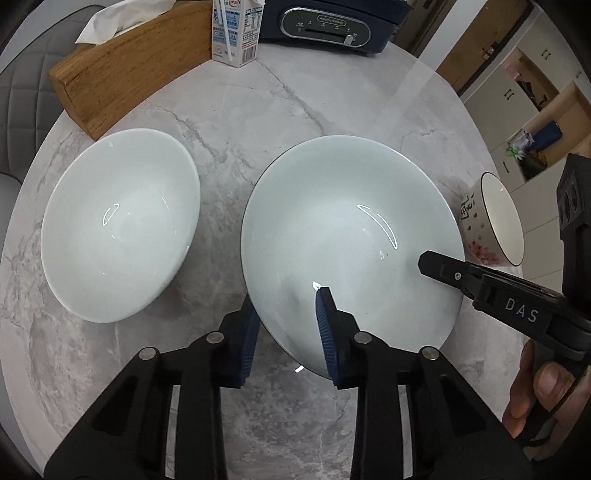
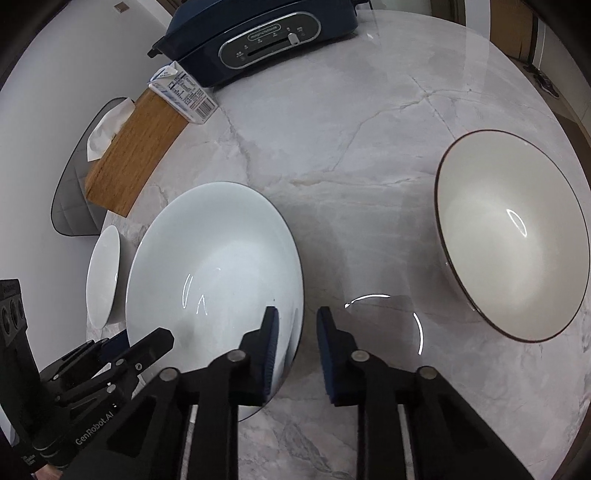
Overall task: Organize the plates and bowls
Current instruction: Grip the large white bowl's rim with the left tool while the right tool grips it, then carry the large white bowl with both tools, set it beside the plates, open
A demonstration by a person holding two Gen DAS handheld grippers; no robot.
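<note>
On the marbled counter (image 1: 258, 122) a large white bowl (image 1: 347, 236) is straddled at its near rim by both grippers: left gripper (image 1: 290, 328) and right gripper (image 2: 295, 354), fingers parted, unclenched; a smaller bowl (image 1: 118, 221) is seen just beside it

Table (image 1: 258, 122): pale grey marble look, darker grey and brownish veins. Big plate (image 1: 343, 229) and smaller plate (image 1: 118, 225): plain glossy white with a faint blue-grey tint; big one shows a thin dark edge. Bowl (image 2: 517, 236): cream inside, thin dark brown rim line; outside white with small pink flower print and dark lettering. Tissue box (image 1: 129, 62): brown wood grain, white tissue. Carton (image 1: 236, 29): white with blue print, barcode on one side. Appliance (image 2: 258, 33): dark navy, black panel with silver trim. Both grippers (image 1: 288, 325) (image 2: 295, 347): black bodies, ribbed dark blue pads.
</note>
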